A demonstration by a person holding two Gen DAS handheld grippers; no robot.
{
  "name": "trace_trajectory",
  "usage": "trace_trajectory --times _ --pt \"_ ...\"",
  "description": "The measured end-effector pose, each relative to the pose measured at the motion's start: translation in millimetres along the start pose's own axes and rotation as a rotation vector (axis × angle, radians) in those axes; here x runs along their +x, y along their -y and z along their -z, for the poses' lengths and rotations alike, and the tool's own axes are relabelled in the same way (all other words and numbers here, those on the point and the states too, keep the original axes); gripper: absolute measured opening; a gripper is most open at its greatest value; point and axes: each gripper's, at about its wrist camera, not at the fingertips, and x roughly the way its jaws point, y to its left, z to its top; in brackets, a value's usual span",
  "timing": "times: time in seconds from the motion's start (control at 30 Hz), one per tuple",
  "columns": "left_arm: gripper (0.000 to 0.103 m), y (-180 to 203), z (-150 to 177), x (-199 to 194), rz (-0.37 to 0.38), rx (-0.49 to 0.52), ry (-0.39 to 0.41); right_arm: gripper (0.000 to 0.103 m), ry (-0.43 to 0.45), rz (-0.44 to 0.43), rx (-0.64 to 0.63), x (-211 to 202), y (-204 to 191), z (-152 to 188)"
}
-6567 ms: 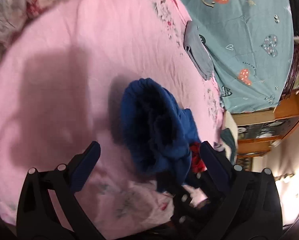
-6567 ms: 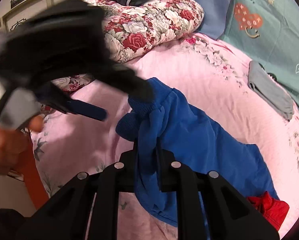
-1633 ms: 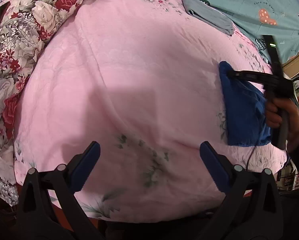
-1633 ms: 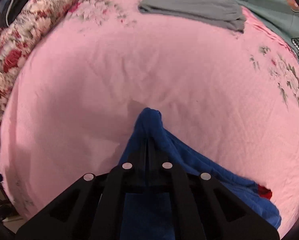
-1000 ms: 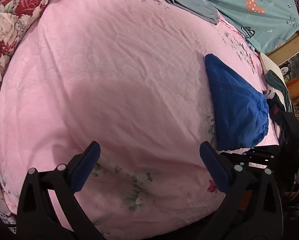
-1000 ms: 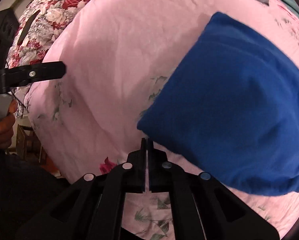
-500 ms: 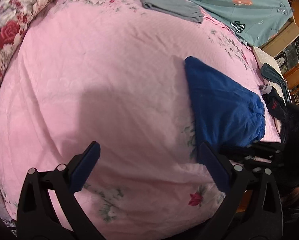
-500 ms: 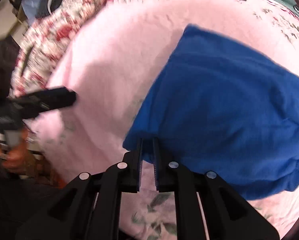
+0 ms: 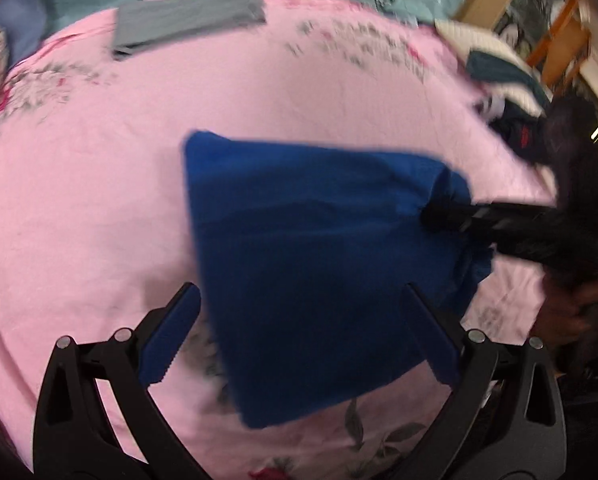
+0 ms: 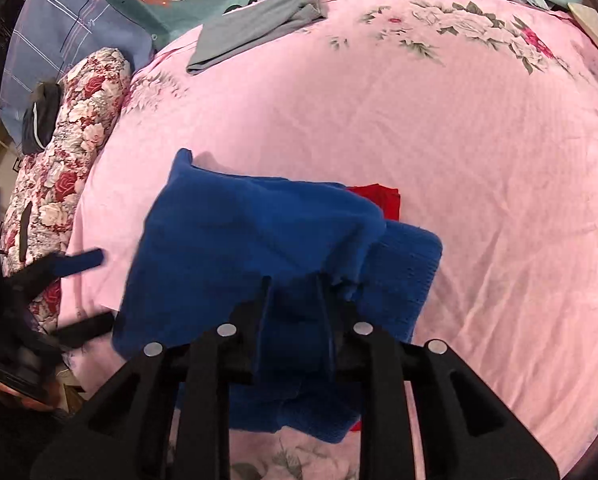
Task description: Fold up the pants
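Blue pants (image 9: pixel 311 264) between spread left tool (image 9: pixel 299 336) fingers; right tool (image 10: pixel 293 300) clenched on waistband

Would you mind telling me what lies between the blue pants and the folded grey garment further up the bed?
Only bare pink bedsheet separates the blue pants from the grey garment; the right wrist view shows it most clearly.

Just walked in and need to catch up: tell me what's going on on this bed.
A person with a handheld gripper in each hand is folding blue pants on a pink bedspread. The right gripper is clamped on the bunched end of the pants. The left gripper is open, its fingers straddling the cloth's near edge without gripping. A folded grey garment lies farther up the bed.
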Motion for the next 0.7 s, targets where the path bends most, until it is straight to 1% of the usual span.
trace_trajectory --times 0.03,0.07,0.1,0.17,0.2,0.27,0.3,0.33,0.37,0.4,0.47,0.53,0.57,0.6,0.63,0.7 --pt "0.101 6.2 2.5 16.7 -0.040 0.018 -0.053 0.025 0.020 -0.023 0.005 -11.6 -1.3 1.5" --pt "0.101 8.8 5.6 27.6 -0.070 0.024 -0.082 0.027 0.045 -0.037 0.002 -23.2 2.3 3.1" --pt "0.101 8.9 5.9 30.9 -0.077 0.016 -0.090 0.029 0.064 -0.036 -0.005 -34.3 8.7 6.3" --pt "0.101 5.9 2.0 26.6 -0.067 -0.021 -0.100 0.030 0.092 -0.027 -0.010 -49.2 17.5 9.4" --pt "0.101 5.7 -1.6 21.6 -0.075 -0.033 -0.102 0.030 0.102 -0.030 -0.008 -54.9 19.6 11.8" --pt "0.101 9.7 -11.3 2.1 -0.091 -0.041 -0.049 0.034 0.118 -0.040 -0.003 -60.8 26.5 9.6" --pt "0.101 15.4 -18.2 -8.7 -0.076 -0.037 -0.012 0.036 0.131 -0.045 -0.003 -62.9 30.6 6.9" --pt "0.101 20.4 -22.8 -13.1 -0.062 -0.031 0.003 0.038 0.140 -0.049 -0.006 -64.9 33.5 5.0" --pt "0.101 27.7 -28.2 -15.5 -0.044 -0.021 0.013 0.039 0.145 -0.054 -0.013 -65.2 35.3 2.2" --pt "0.101 37.2 -33.9 -13.5 -0.024 -0.005 0.015 0.046 0.139 -0.058 -0.026 -65.0 37.0 -1.0" --pt "0.101 49.2 -39.6 0.1 -0.028 0.022 0.002 0.046 0.116 -0.050 -0.049 -58.7 41.4 -8.1" --pt "0.101 59.1 -40.8 28.2 -0.064 0.045 -0.057 0.046 0.097 -0.049 -0.059 -54.6 47.6 -11.8" --pt "0.101 62.7 -40.2 40.0 -0.117 0.062 -0.071 0.046 0.087 -0.048 -0.064 -52.4 50.0 -13.6" --pt "0.101 67.2 -37.3 51.1 -0.165 0.089 -0.071 0.046 0.076 -0.049 -0.074 -49.0 52.5 -16.8" --pt "0.101 69.5 -35.5 54.0 -0.189 0.100 -0.067 0.046 0.071 -0.048 -0.081 -46.5 53.5 -19.4" --pt "0.101 72.7 -34.8 54.2 -0.210 0.097 -0.061 0.046 0.052 -0.047 -0.102 -38.3 55.6 -25.7"
